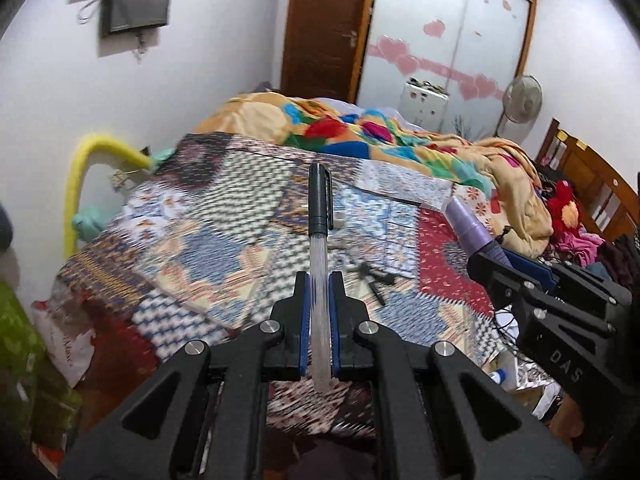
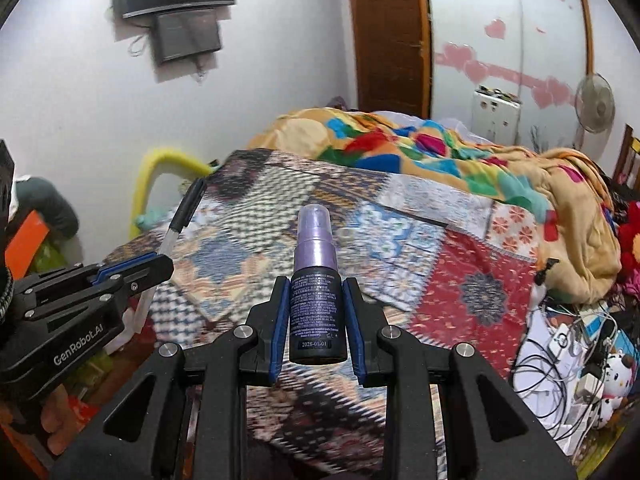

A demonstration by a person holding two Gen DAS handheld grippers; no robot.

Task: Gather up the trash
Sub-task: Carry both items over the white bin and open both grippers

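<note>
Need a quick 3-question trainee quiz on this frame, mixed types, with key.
1. True or false: the left gripper is shut on a pen.
2. The right gripper holds: A) a spray bottle B) a cup C) nothing.
3. Fill in: both items are held above the patterned ___.

Key: 1 true; 2 A; 3 bedspread.
</note>
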